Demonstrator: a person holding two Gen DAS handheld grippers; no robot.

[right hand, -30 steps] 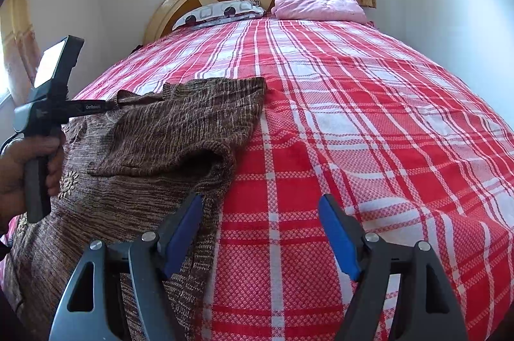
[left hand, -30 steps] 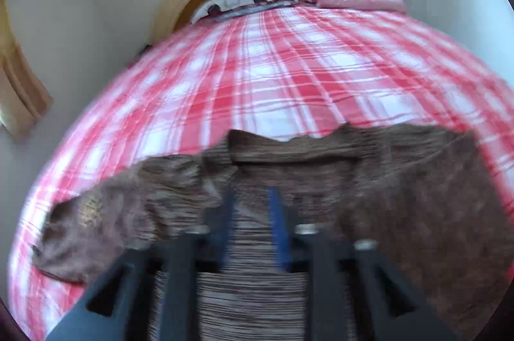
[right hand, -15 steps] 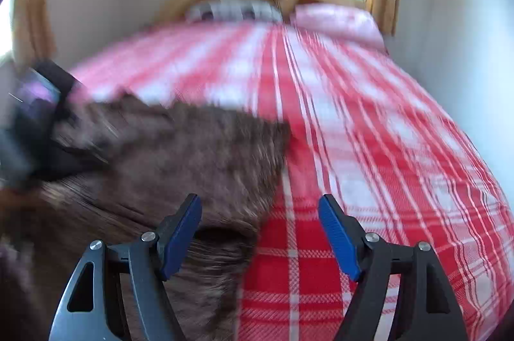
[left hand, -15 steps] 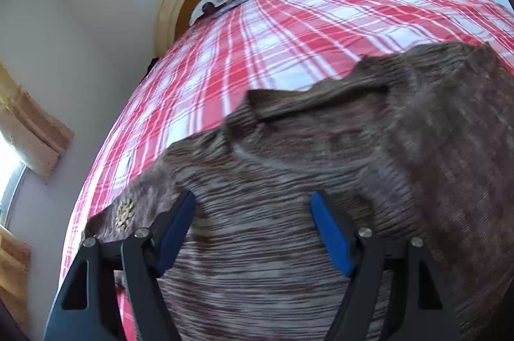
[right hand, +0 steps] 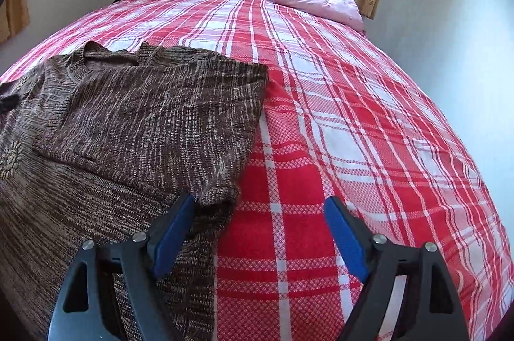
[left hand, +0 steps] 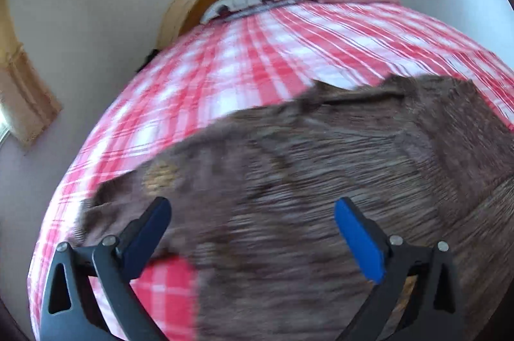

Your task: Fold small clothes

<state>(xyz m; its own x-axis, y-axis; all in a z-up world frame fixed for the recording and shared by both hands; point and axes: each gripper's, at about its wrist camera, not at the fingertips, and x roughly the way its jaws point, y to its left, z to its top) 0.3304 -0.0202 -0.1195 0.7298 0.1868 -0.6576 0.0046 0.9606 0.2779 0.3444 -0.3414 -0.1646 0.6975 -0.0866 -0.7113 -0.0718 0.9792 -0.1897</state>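
The brown knit sweater lies on the plaid bedspread, its right sleeve folded in across the chest; both my left gripper and right gripper hang wide open, holding nothing. Next I'd judge the left sleeve wants folding (blurry here); I'd pinch near the cuff, lift low, lay it flat.

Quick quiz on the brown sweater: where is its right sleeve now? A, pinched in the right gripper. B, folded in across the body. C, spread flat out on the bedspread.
B: in the right wrist view the sleeve lies folded over the brown sweater, and the right gripper is open.
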